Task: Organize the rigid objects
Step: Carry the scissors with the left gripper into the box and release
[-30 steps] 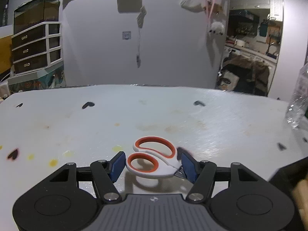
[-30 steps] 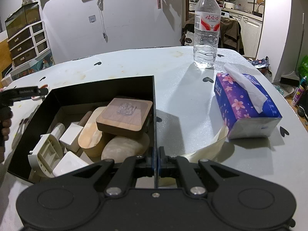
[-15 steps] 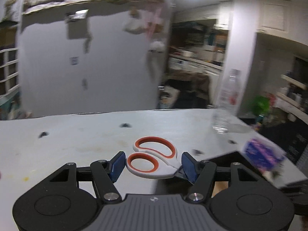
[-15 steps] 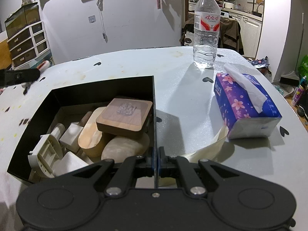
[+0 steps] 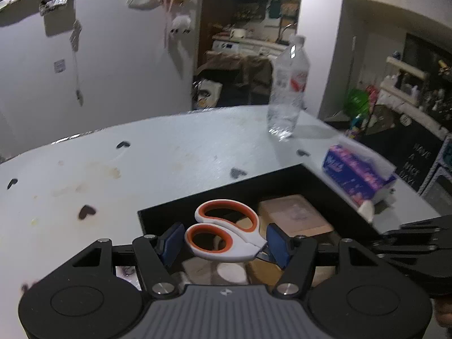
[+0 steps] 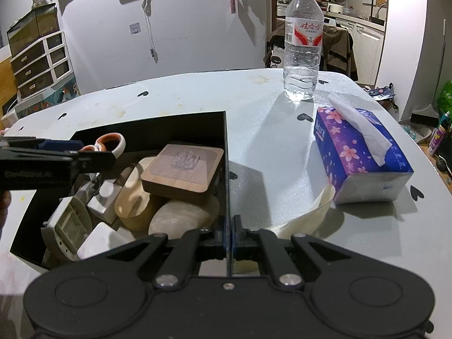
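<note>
My left gripper [image 5: 224,247] is shut on white scissors with orange handle loops [image 5: 223,234] and holds them above the left part of the black box [image 5: 226,195]. The scissors' loops also show in the right wrist view [image 6: 108,142]. The black box [image 6: 225,141] holds a square wooden block [image 6: 183,166], a pale stone [image 6: 183,216] and several white plastic pieces [image 6: 101,206]. My right gripper [image 6: 228,238] is shut on the box's near right wall and pinches its thin edge.
A water bottle [image 6: 303,45] stands at the back right of the white table [image 6: 268,147]. A purple tissue box [image 6: 361,152] lies right of the black box, with a cream strip [image 6: 308,214] beside it. Drawers [image 6: 39,62] stand beyond the table at left.
My left gripper has carried the scissors to the right, from over the bare table to above the black box. The right gripper has held still on the box wall.
</note>
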Demonstrator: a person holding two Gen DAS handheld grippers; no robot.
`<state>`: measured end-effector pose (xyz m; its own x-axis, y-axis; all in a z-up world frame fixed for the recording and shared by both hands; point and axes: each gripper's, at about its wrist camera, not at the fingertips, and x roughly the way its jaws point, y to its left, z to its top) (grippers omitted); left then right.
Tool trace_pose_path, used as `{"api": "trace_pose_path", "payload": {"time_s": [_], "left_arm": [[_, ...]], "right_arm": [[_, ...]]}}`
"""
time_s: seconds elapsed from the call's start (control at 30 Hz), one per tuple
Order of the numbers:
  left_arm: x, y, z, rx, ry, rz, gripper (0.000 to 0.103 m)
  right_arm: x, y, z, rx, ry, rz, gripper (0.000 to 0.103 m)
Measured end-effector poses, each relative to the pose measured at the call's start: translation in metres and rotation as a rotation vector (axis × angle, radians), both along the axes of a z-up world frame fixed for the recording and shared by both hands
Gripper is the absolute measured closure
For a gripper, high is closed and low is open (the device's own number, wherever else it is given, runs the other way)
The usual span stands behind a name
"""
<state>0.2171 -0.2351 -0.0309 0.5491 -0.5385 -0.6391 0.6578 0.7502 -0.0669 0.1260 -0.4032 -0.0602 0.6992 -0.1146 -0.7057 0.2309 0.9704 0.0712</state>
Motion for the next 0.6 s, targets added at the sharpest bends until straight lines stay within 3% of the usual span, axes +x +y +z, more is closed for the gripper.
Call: {"api": "trace_pose_path", "payload": {"time_s": [0.23,0.4,0.6], "left_arm": [[0.0026,0.0066,-0.0048,0.025,-0.022,0.010,0.036],[-0.0011,0.0038,-0.0036,0.019,-0.014,-0.006,0.024],[-0.0024,0.0057,-0.0009,0.012,-0.002,-0.004,0.023]], "right_arm": [[0.0000,0.0008,0.0006,-0.003,0.001,-0.001,0.099],[0.0000,0.0006,0.0008,-0.002,0.001,-0.001,0.099],[0.0002,0.0006,0.0006,-0.002,0.001,-0.001,0.099]]}}
